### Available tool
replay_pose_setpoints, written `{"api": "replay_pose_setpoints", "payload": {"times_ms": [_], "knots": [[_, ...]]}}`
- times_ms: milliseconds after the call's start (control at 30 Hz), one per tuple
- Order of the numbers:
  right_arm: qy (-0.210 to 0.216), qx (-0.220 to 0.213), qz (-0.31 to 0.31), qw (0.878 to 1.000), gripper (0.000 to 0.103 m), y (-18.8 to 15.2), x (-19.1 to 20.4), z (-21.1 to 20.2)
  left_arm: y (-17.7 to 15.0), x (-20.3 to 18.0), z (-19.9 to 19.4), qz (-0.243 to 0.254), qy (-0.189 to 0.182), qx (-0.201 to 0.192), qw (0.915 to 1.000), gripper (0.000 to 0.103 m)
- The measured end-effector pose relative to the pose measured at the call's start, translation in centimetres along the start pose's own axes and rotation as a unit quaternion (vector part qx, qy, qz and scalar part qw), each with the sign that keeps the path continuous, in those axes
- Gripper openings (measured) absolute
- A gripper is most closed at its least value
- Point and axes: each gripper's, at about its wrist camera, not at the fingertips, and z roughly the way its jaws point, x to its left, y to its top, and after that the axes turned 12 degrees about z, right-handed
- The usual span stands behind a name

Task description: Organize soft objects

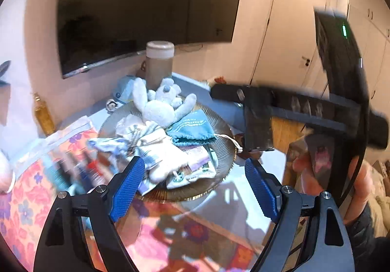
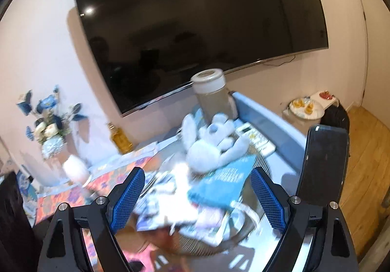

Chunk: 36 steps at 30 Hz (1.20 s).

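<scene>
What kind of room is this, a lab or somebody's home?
Most likely a home living room: a big wall-mounted television, a vase of flowers by the wall, and a plush rabbit on a plate.

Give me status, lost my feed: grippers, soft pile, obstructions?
Left gripper open, empty. Right gripper open, empty. Plush bunny, teal pouch and cloths piled on ribbed plate. Nothing blocking.

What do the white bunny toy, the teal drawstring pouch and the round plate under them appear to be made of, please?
The bunny toy looks like plush: fuzzy, matte, floppy limbs. The teal pouch seems to be soft woven cloth, matte, gathered into pleats at its cord. The round plate looks like ribbed tinted glass, glossy with fine radial ridges, though plastic cannot be ruled out.
</scene>
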Motion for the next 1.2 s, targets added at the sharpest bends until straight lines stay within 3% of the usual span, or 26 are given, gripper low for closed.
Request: {"api": "replay_pose_setpoints", "payload": {"times_ms": [133, 267, 400, 600, 800, 867, 933, 1067, 1200], "knots": [[0.011, 0.02, -0.018, 1.0, 0.088, -4.0, 1.6, -2.2, -2.0, 1.0, -5.3, -0.001, 0.032, -0.019, 0.9993, 0.084], [-0.009, 0.072, -0.031, 0.997, 0.088, -8.9, 2.9, -1.9, -5.1, 3.0, -9.6, -0.012, 0.041, -0.011, 0.999, 0.09], [0.002, 0.122, -0.057, 0.991, 0.088, -13.4, 5.0, -1.1, -8.7, 5.8, -13.4, -0.035, 0.063, 0.006, 0.9974, 0.09], [0.029, 0.158, -0.152, 0.975, 0.088, -18.0, 12.5, 0.2, -13.2, 10.6, -20.3, -0.068, 0.156, 0.009, 0.9853, 0.091], [0.08, 0.174, -0.218, 0.957, 0.088, -22.4, 22.0, 2.9, -17.0, 16.0, -26.5, -0.138, 0.25, -0.028, 0.958, 0.102], [0.095, 0.172, -0.22, 0.956, 0.088, -23.3, 24.6, 4.2, -18.5, 17.4, -27.3, -0.158, 0.289, -0.041, 0.9431, 0.102], [0.106, 0.154, -0.214, 0.959, 0.088, -23.9, 26.8, 6.0, -20.3, 19.0, -27.0, -0.181, 0.319, -0.038, 0.9296, 0.102], [0.113, 0.115, -0.191, 0.968, 0.088, -24.6, 29.1, 9.2, -24.0, 21.9, -24.1, -0.219, 0.336, -0.026, 0.9157, 0.102], [0.081, 0.05, -0.2, 0.975, 0.088, -25.3, 29.8, 11.7, -26.4, 24.1, -20.6, -0.255, 0.35, -0.019, 0.9013, 0.102]]}}
